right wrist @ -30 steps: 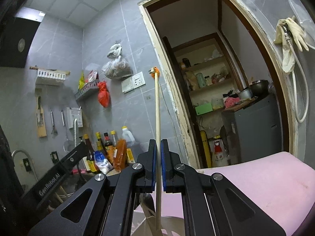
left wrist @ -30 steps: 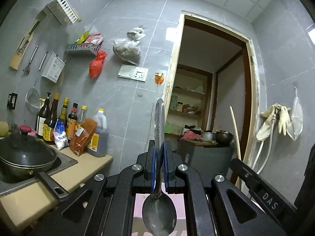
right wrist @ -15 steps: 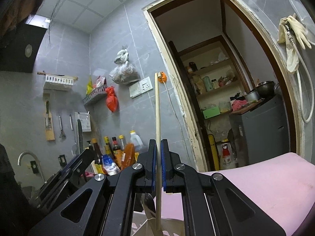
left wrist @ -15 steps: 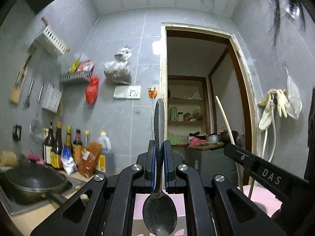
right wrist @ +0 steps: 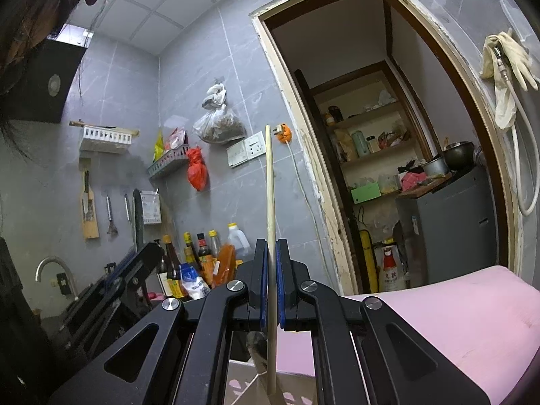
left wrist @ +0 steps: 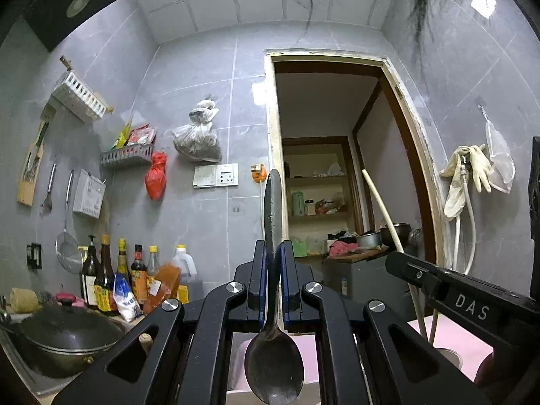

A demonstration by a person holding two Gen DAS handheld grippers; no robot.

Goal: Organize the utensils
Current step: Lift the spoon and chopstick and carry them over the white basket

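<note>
Left wrist view: left gripper (left wrist: 273, 253), jaws clamped on the spoon (left wrist: 273, 354), gripping the handle low down; bowl hangs toward the camera, handle tip stands up before the doorway. Wok (left wrist: 64, 334) and a row of bottles (left wrist: 111, 280) sit at far left on the surface (labels too small to read). At right, the other gripper's black arm reads "DAS", with a pale chopstick (left wrist: 388, 222) rising from it.

Right wrist view: right gripper (right wrist: 269, 253), jaws shut narrow on the chopstick (right wrist: 270, 202), which stands near upright. A pink pad (right wrist: 455, 310) lies at lower right.

Judgement: both utensils are airborne, awaiting placement. To do it well, keep each grip firm, lower one utensil at a time, and avoid crossing the two. The spoon's bowl-heavy end may pivot in the grip.
</note>
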